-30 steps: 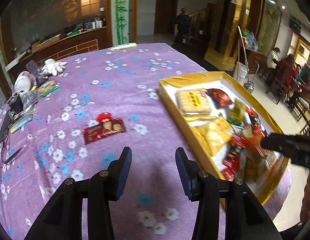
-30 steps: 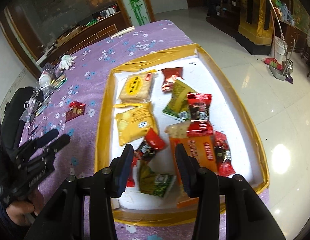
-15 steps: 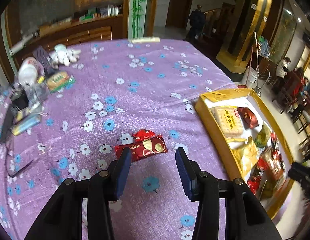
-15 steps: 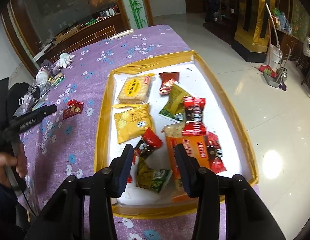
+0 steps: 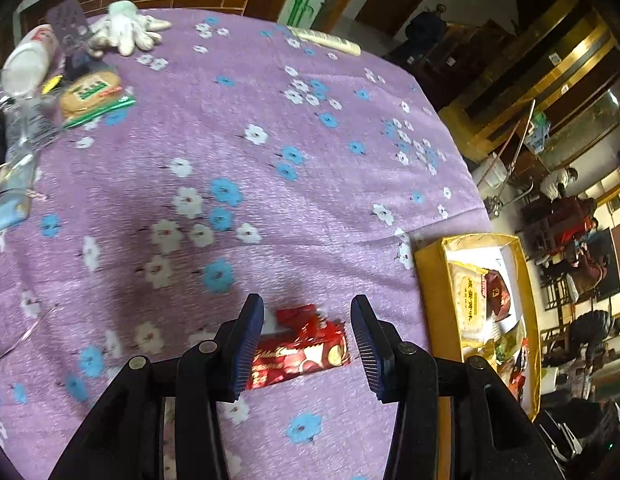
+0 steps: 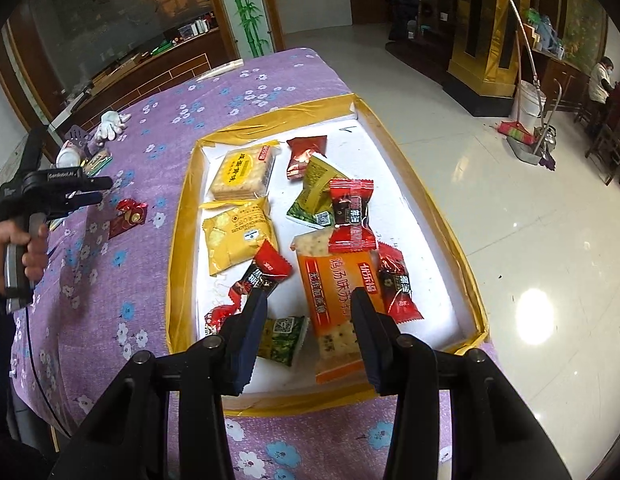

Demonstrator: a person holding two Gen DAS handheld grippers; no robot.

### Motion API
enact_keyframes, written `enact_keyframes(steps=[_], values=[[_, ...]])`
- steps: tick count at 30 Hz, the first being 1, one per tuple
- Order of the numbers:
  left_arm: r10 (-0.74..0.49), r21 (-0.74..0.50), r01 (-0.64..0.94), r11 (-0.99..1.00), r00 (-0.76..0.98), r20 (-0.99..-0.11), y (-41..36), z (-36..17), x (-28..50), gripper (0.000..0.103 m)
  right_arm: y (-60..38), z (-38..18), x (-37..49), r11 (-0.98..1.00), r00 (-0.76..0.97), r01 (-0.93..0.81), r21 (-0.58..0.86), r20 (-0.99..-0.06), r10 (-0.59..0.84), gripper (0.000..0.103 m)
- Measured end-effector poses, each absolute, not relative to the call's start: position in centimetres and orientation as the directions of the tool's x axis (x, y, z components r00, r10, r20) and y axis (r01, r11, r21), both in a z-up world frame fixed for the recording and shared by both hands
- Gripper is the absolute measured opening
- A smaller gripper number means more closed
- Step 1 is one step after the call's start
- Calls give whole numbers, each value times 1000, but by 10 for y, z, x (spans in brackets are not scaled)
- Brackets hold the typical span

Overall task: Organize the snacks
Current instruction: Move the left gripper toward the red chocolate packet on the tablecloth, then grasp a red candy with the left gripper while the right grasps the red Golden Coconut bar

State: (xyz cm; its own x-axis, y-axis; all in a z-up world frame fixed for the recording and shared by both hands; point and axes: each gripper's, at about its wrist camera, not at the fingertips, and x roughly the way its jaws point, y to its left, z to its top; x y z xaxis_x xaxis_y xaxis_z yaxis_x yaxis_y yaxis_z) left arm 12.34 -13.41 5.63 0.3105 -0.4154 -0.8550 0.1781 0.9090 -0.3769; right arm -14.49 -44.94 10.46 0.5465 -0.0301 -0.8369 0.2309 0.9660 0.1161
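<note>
Your left gripper (image 5: pixel 306 344) hangs part-open and empty over the flat red foil snack packet (image 5: pixel 300 350), whose long axis spans both fingers; the right gripper is farther.

Red gold-printed packet (image 5: pixel 300 354) flat on purple cloth, apart from tray. Gold-rimmed white tray (image 6: pixel 178 216) holding scattered snacks: yellow crackers (image 6: pixel 243 173), yellow pack (image 6: pixel 239 236), orange pack (image 6: pixel 336 284), red and green sachets.

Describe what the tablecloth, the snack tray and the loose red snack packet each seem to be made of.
Tablecloth: soft crinkled fabric, matte, printed with flowers. Snack tray: probably cardboard, white inside, rims wrapped in glossy, wrinkled yellow tape. Red snack packet: shiny foil-like plastic film, with crimped ends and glare.
</note>
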Motion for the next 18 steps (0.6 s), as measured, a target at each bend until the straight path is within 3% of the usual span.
enact_keyframes(steps=[1,5,11,18], values=[[-414,-370,195,908,298,-860,-141,54,125,38,-450,105,-145,966,546,233,115,-837,-32,42],[-375,-322,222,920,261,-890,-160,40,131,26,-452,106,-144,965,548,239,111,-836,-40,42],[-299,-217,294,931,273,-914,-170,29,119,20,-454,104,-143,963,545,244,111,-838,-42,42],[-313,-209,326,922,308,-898,-149,23,52,20,-444,101,-135,972,544,208,111,-839,-21,42]])
